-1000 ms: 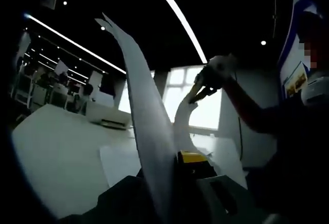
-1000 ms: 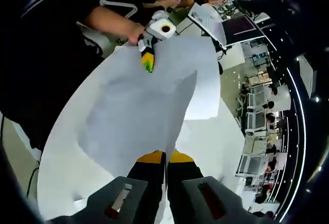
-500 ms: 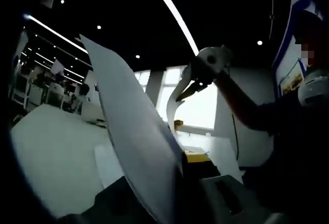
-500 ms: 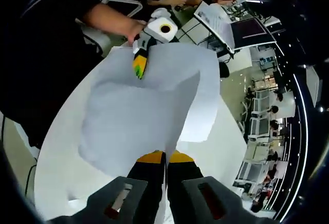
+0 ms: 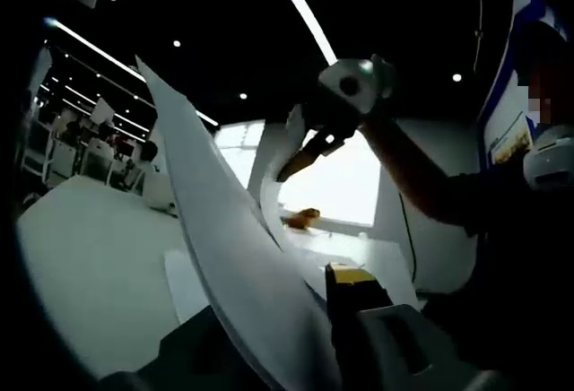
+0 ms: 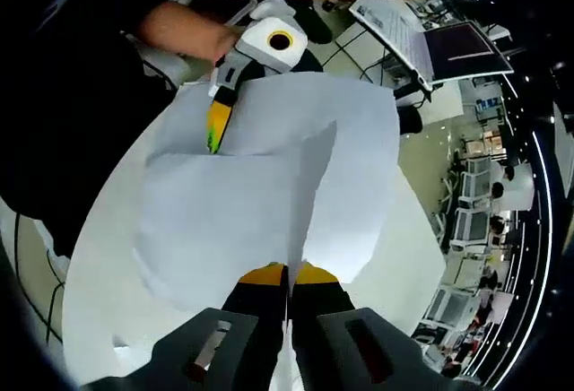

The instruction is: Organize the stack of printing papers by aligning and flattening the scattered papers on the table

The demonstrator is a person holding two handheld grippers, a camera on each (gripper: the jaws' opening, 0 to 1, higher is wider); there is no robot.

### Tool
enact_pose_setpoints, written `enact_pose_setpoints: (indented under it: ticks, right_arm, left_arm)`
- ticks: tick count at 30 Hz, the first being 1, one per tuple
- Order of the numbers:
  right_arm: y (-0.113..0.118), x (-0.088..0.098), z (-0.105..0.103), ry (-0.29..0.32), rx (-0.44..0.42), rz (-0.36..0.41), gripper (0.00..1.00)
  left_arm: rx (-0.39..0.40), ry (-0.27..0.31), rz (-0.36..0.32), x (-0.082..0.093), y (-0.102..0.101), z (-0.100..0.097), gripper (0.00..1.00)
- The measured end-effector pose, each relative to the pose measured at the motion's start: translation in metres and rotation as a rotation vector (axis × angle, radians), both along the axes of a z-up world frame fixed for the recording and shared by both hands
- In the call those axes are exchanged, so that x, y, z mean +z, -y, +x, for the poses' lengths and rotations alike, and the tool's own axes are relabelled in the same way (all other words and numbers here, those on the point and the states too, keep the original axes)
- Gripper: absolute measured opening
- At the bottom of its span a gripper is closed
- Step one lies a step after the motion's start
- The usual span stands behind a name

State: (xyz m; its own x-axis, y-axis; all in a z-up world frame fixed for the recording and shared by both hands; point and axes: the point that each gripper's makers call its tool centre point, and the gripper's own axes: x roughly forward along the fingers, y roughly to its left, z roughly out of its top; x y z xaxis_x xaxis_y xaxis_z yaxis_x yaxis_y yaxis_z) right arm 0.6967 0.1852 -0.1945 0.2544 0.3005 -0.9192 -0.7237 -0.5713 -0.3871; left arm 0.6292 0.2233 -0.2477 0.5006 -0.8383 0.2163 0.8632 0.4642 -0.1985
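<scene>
Jaws of the right gripper (image 6: 288,276) stand pressed together on the near edge of the papers (image 6: 269,203), and the left gripper (image 6: 215,131), seen at the far side of the same sheets in the right gripper view, is clamped on the opposite edge, so the papers hang in the air between the two, above the white table (image 6: 99,283). They sag and curl between the holds, one sheet standing proud of the others with its corner offset: I judge them light, limp and slick against each other, apt to slide apart or crease if pulled hard, so a hold at the edges, near the corners, with little tension suits them best. From the left gripper view the sheets (image 5: 233,256) rise edge-on from its own jaws and sweep up to the right gripper (image 5: 309,144) held high by a hand (image 5: 359,82); that view shows the bow of the paper, while the right gripper view shows the flat faces and how far the sheets are out of line. Beyond lie office desks and ceiling lights.
</scene>
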Motion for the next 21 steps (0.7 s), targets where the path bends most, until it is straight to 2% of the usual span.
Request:
enact_pose_setpoints:
  ticks: [4, 10, 21]
  right_arm:
    - [-0.013, 0.002, -0.007, -0.071, 0.001, 0.021, 0.0]
    - [-0.023, 0.008, -0.005, -0.112, -0.016, 0.027, 0.0]
    - [-0.03, 0.023, -0.015, -0.128, -0.042, 0.002, 0.0]
  left_arm:
    - [0.003, -0.017, -0.005, -0.001, -0.001, 0.003, 0.22]
    - [0.022, -0.026, -0.017, 0.0, -0.004, 0.005, 0.24]
    - [0.041, -0.025, -0.02, 0.002, -0.005, 0.007, 0.27]
